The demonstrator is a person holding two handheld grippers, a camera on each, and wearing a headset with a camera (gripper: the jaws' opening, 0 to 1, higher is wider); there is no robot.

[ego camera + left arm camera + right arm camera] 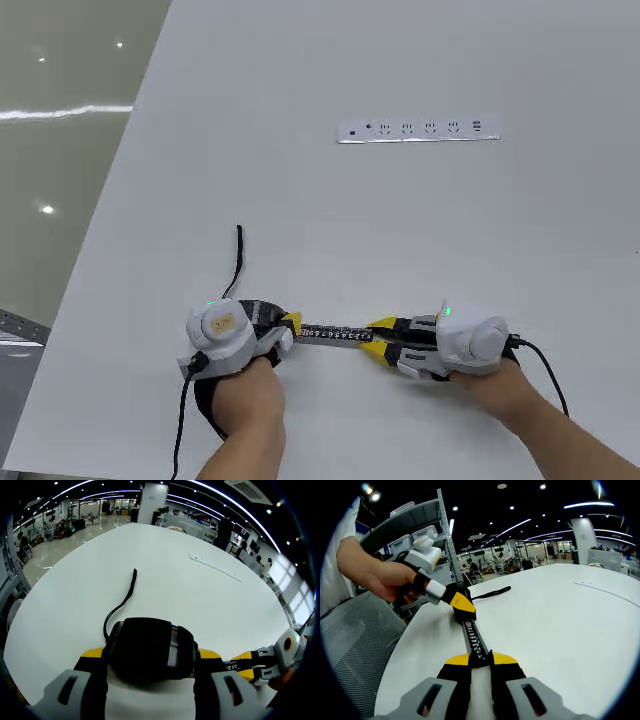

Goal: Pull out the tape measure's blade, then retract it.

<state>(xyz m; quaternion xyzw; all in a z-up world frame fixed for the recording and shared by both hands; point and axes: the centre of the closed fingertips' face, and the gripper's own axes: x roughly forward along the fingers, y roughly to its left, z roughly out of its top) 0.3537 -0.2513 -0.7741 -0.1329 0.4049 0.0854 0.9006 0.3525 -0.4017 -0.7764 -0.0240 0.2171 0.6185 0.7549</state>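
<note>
Everything's lit bright and even by the long white ceiling light strips (582, 504), so barely any shadow is thrown on the smooth white tabletop (350, 220). Glare streaks are picked up on the glossy grey-green floor (60, 110), and both gripper views are bent hard at the edges.

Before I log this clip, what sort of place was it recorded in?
Probably a large open-plan office or lab floor. Long ceiling light strips run overhead, a metal shelving rack stands beside the work area, and the wide white table has a socket strip lying flat on its top.
</note>
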